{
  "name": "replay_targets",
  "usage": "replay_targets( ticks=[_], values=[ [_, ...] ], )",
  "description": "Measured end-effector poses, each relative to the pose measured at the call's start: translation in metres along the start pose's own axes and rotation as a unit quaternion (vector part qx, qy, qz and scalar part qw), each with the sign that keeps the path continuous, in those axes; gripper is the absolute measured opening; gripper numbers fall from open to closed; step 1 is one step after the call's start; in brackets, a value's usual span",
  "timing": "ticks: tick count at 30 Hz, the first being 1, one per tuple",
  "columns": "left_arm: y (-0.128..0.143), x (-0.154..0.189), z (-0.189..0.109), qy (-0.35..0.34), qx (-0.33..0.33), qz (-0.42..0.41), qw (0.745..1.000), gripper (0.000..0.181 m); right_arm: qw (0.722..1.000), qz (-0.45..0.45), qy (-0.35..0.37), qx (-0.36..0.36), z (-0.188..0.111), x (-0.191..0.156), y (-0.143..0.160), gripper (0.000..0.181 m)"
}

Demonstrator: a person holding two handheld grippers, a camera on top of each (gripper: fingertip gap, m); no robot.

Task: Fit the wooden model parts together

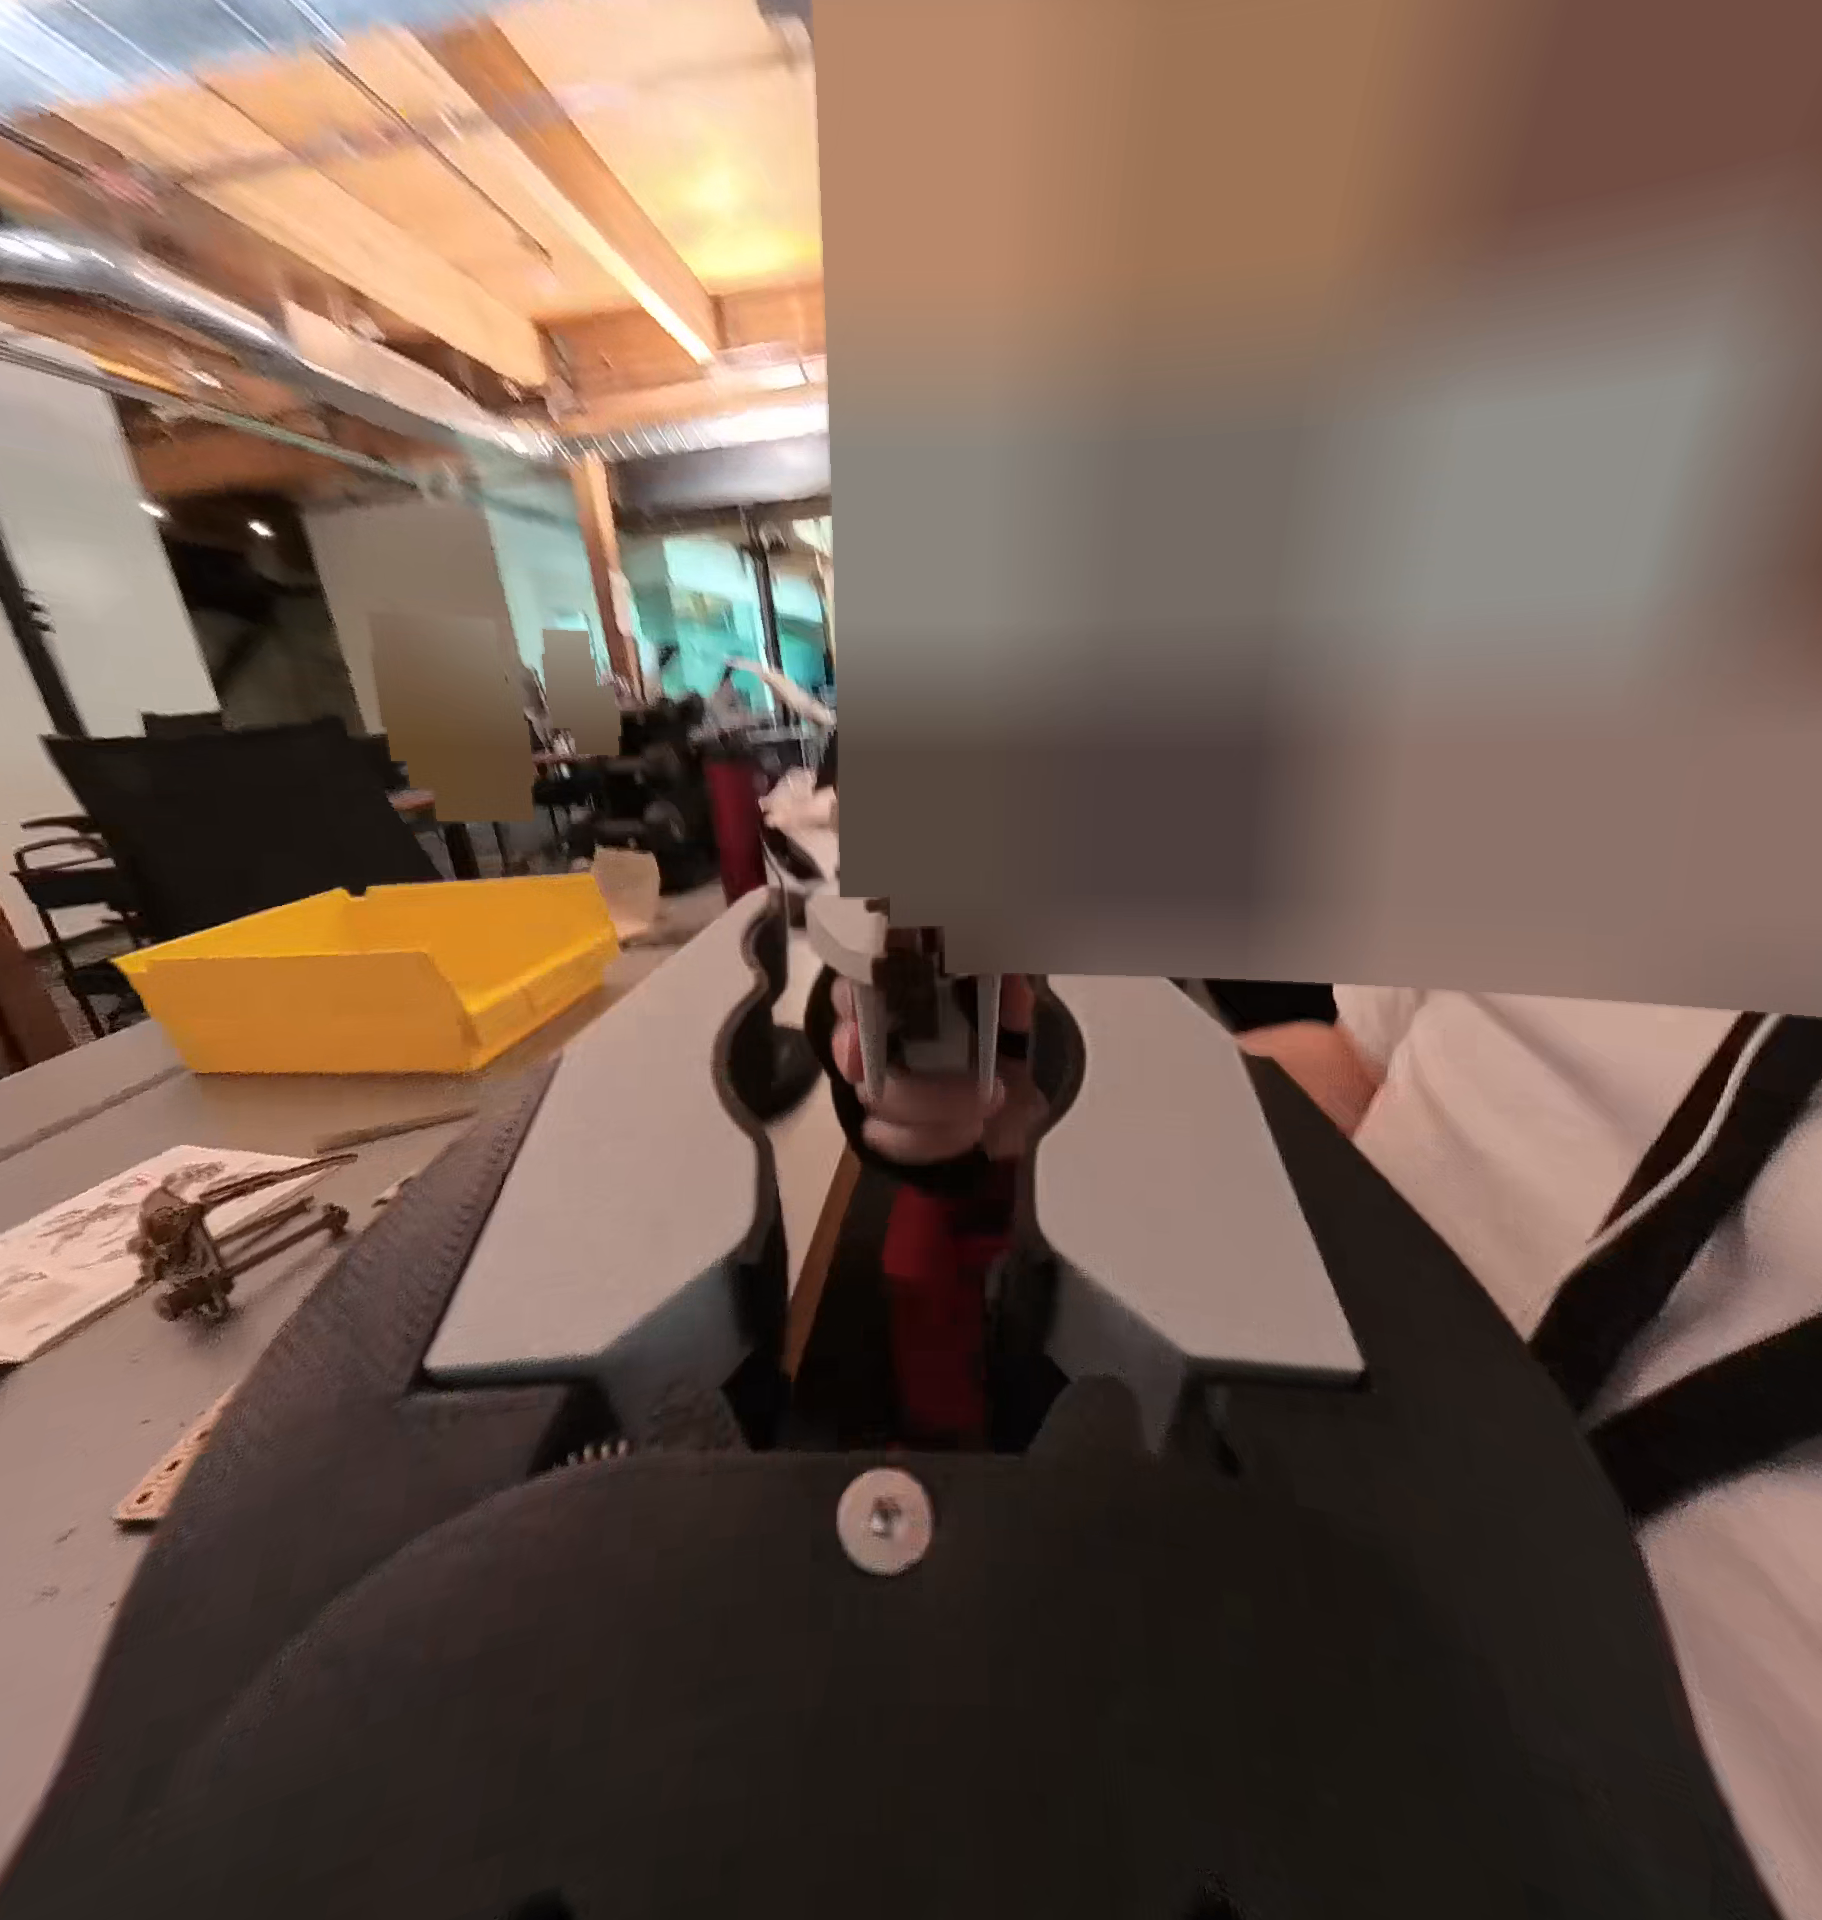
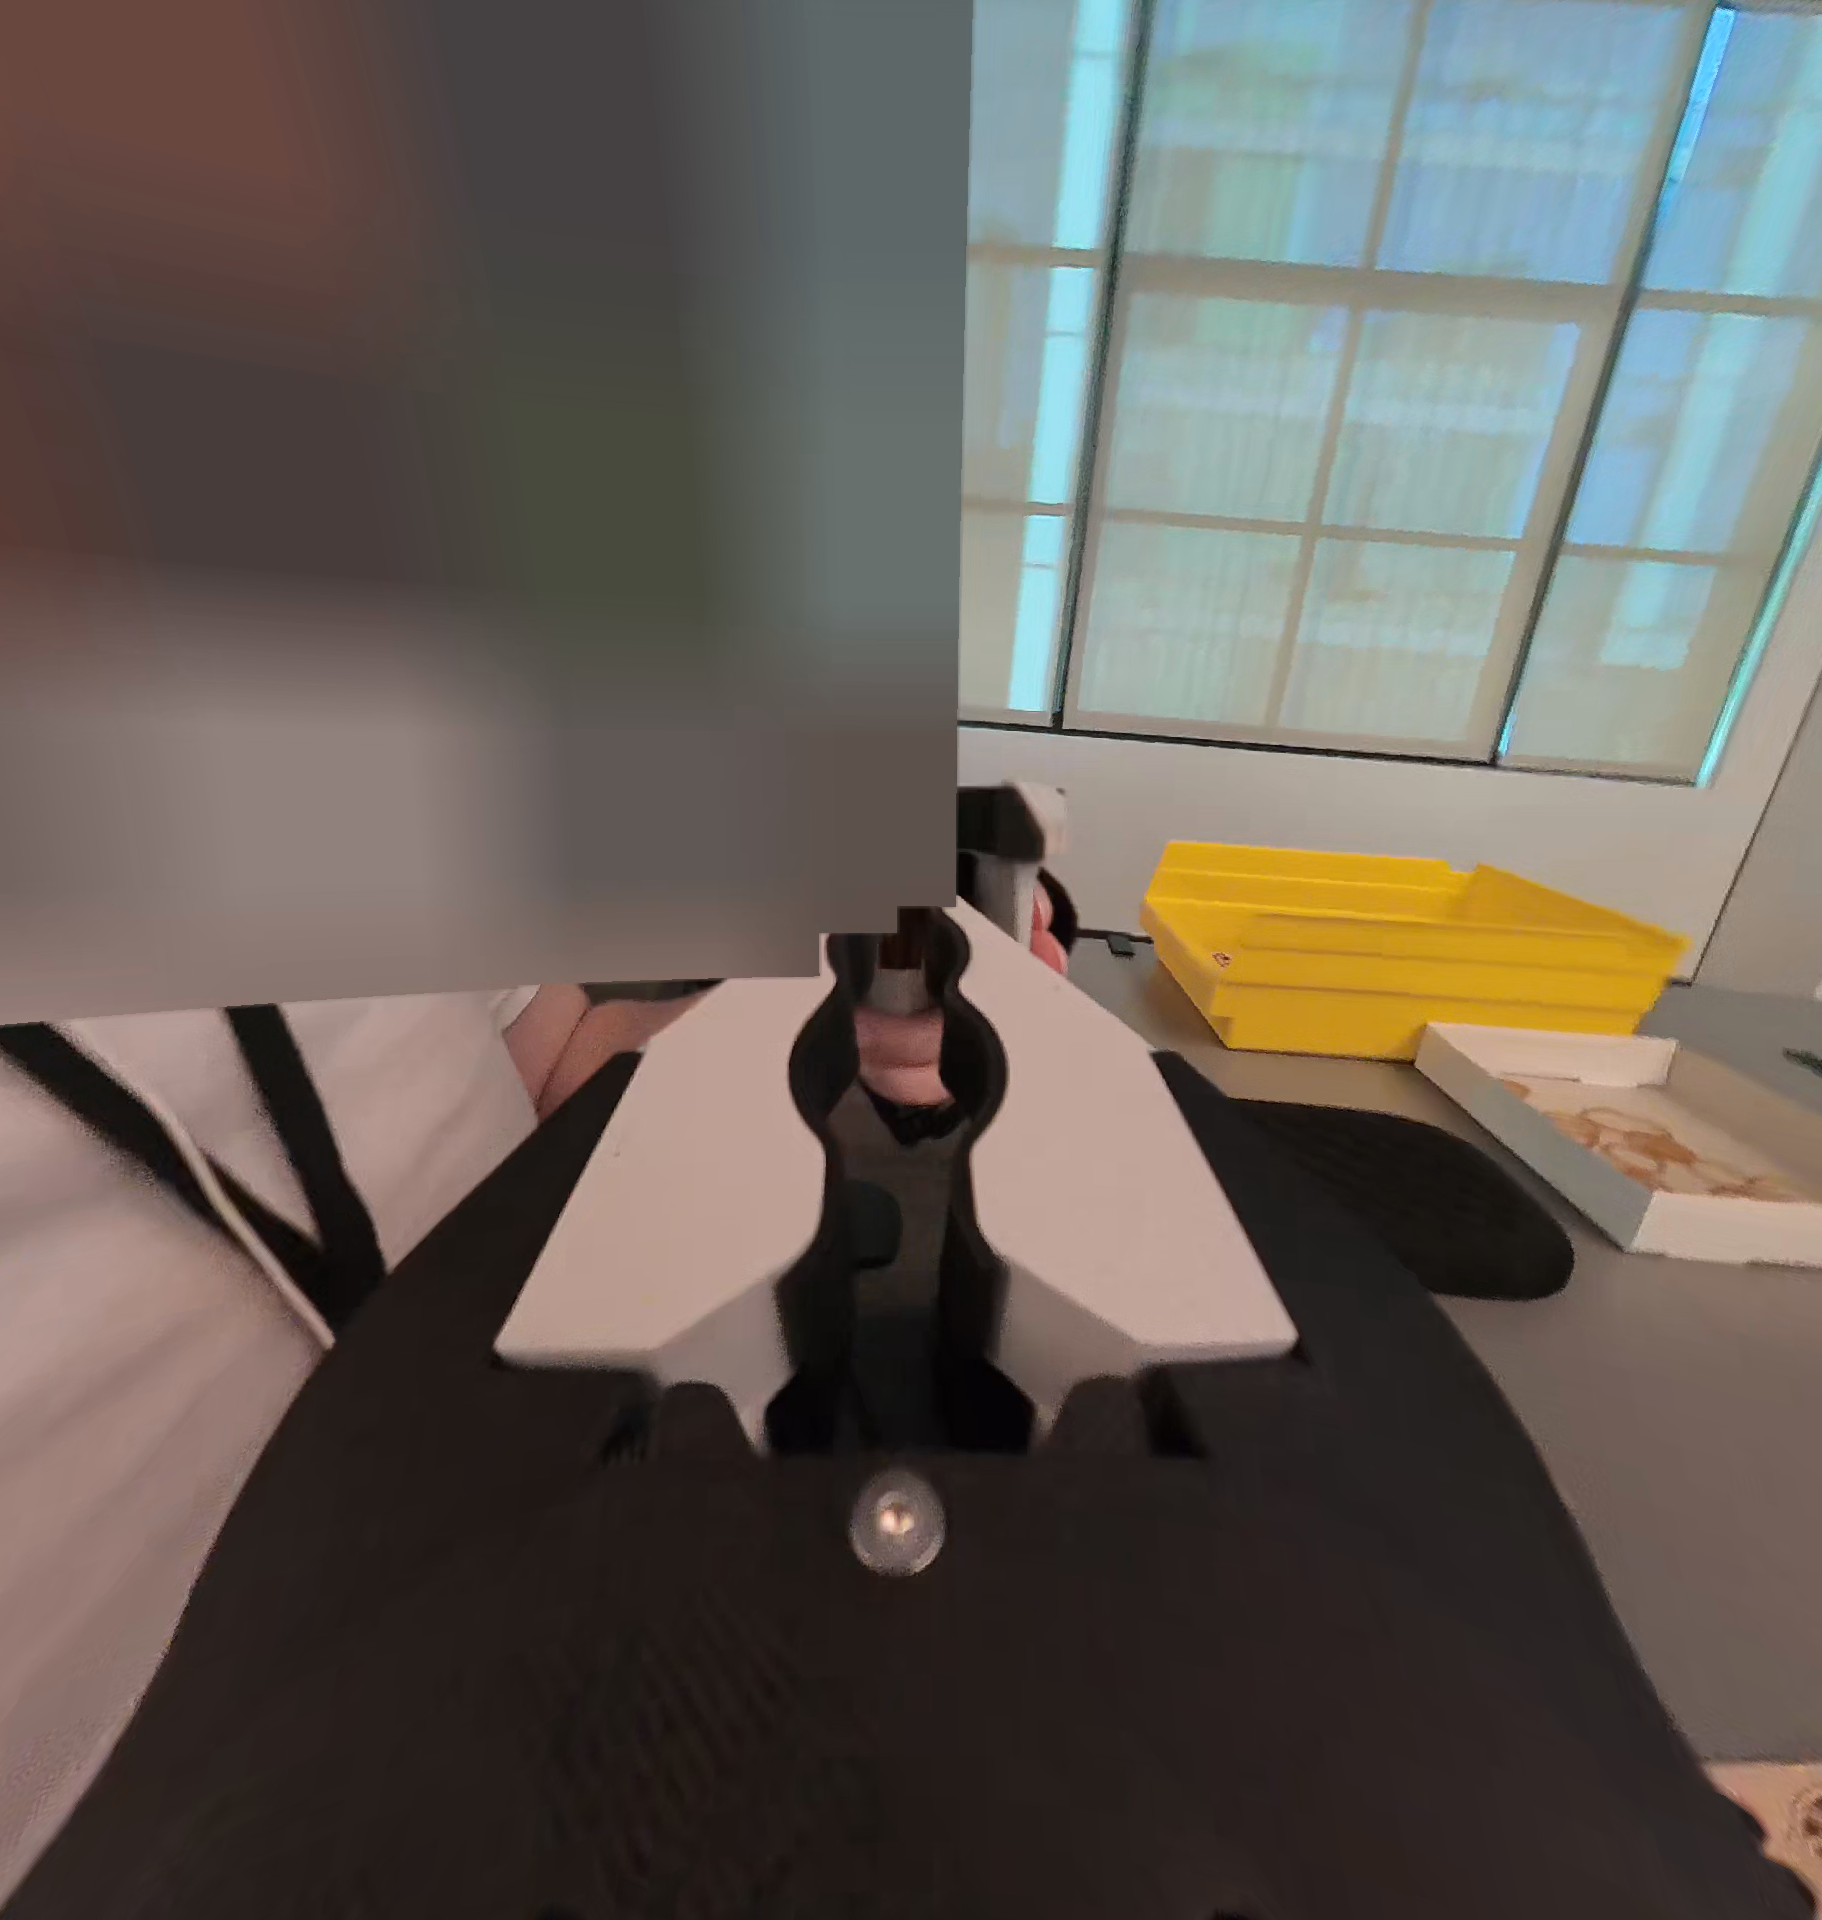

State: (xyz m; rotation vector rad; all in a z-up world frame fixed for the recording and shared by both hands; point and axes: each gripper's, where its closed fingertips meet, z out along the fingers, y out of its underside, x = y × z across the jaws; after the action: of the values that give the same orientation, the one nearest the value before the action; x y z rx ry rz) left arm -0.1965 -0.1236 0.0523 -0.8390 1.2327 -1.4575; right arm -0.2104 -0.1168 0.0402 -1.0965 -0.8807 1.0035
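My left gripper [image 1: 938, 977] is raised off the table, its grey fingers [image 1: 616, 1164] spread wide with nothing seen between them. It faces my right gripper [image 1: 928, 1023], whose thin fingers pinch a small dark wooden part [image 1: 912, 992]. In the right wrist view my right gripper [image 2: 899, 940] is nearly closed on that dark part [image 2: 905, 940], which is partly hidden by a blurred patch. The left gripper [image 2: 1006, 873] shows just beyond it. A partly built wooden model [image 1: 190, 1247] lies on a printed sheet [image 1: 45, 1268] on the table at the left.
A yellow bin [image 1: 367, 977] [image 2: 1406, 956] stands on the grey table [image 1: 45, 1621]. A wooden strip with holes [image 1: 169, 1475] lies near the left gripper. A flat box of parts [image 2: 1665, 1153] lies at the right. The person's white shirt [image 1: 1613, 1195] is close behind. Less than 4 cm separates the two grippers' tips.
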Motion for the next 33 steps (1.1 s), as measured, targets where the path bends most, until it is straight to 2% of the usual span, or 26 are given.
replay_targets(
  ticks=[2,4,6,9,19,33],
  values=[
    [0.007,0.006,0.006,0.014,-0.037,0.032,0.999,0.03,0.999,-0.029,-0.007,-0.013,-0.001,-0.005,0.0,0.007],
    [0.005,0.013,0.009,0.035,-0.028,0.044,0.998,0.018,0.998,-0.045,-0.018,-0.027,-0.004,-0.008,0.002,0.007],
    [0.009,0.019,0.01,0.055,-0.039,0.044,0.997,0.015,0.997,-0.058,-0.035,-0.029,-0.006,-0.014,0.0,0.007],
    [0.013,0.021,0.011,0.064,-0.05,0.044,0.996,0.02,0.995,-0.072,-0.044,-0.047,-0.008,-0.017,0.004,0.007],
    [0.018,0.029,0.012,0.087,-0.069,0.048,0.993,0.015,0.99,-0.102,-0.07,-0.063,-0.011,-0.025,0.008,0.007],
    [0.005,0.024,0.012,0.015,-0.031,0.103,0.994,0.011,0.988,-0.151,-0.012,-0.009,-0.004,-0.021,-0.002,0.007]
  ],
)
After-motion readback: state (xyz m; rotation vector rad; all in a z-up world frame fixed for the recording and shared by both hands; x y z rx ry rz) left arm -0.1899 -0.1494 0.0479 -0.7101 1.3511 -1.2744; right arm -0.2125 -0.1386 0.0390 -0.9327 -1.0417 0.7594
